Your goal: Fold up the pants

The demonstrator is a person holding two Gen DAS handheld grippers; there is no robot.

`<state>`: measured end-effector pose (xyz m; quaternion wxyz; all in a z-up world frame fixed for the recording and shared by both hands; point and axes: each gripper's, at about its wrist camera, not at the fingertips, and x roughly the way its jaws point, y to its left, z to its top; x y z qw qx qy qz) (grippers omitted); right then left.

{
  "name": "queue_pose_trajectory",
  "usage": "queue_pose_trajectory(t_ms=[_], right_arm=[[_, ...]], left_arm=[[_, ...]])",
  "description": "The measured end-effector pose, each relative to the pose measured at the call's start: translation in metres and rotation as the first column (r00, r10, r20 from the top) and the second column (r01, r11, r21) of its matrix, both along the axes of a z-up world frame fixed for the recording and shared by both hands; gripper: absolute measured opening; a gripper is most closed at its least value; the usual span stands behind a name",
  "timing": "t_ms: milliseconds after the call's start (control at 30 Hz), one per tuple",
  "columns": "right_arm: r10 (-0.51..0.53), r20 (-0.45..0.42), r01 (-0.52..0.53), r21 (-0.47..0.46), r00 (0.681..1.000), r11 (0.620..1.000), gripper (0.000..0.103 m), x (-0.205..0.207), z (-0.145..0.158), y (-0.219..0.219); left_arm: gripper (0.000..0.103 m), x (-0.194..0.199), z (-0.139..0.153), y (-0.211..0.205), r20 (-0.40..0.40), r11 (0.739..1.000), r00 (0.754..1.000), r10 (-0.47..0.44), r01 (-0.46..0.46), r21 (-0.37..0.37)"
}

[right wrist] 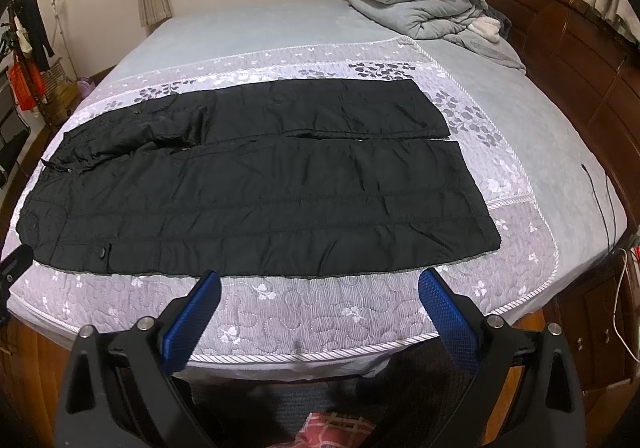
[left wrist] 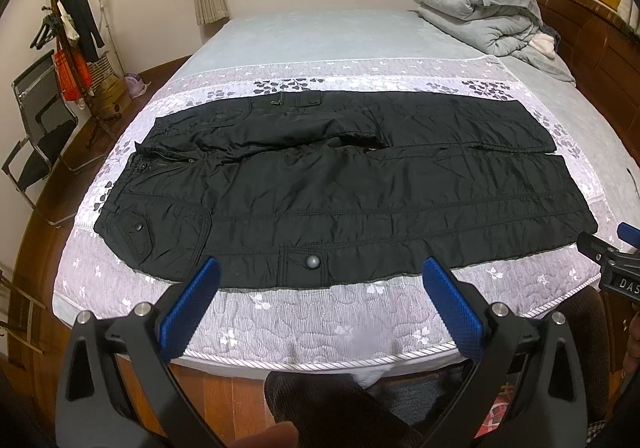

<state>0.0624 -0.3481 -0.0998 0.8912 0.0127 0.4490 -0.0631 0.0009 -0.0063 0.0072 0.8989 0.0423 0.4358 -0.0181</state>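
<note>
Black padded pants [left wrist: 340,183] lie spread flat across the bed, waist to the left and both legs running to the right, the far leg partly rumpled near the crotch. My left gripper [left wrist: 322,272] hovers open over the near hem side, level with a snap pocket, holding nothing. In the right wrist view the same pants [right wrist: 260,183] fill the middle of the bed. My right gripper [right wrist: 320,284] hangs open just short of the near leg's edge, nothing between its blue pads. The right gripper's tip [left wrist: 600,248] also shows at the left view's right edge.
The pants rest on a lilac floral quilted cover [left wrist: 320,320] over the bed. A folded grey duvet [left wrist: 476,3] sits at the far right by the wooden headboard [right wrist: 560,47]. A coat stand [left wrist: 68,31] and chair [left wrist: 36,127] stand left of the bed. A cable [right wrist: 600,199] lies at the right edge.
</note>
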Motion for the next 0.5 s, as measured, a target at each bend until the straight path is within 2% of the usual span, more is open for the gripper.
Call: queue_pose_trajectory(t_ms=[500], right_arm=[[-0.001, -0.009, 0.001, 0.001, 1.0, 1.0, 0.1, 0.0023, -0.0041, 0.0]], left_arm=[[0.1, 0.0009, -0.005, 0.0003, -0.006, 1.0, 1.0, -0.002, 0.002, 0.001]])
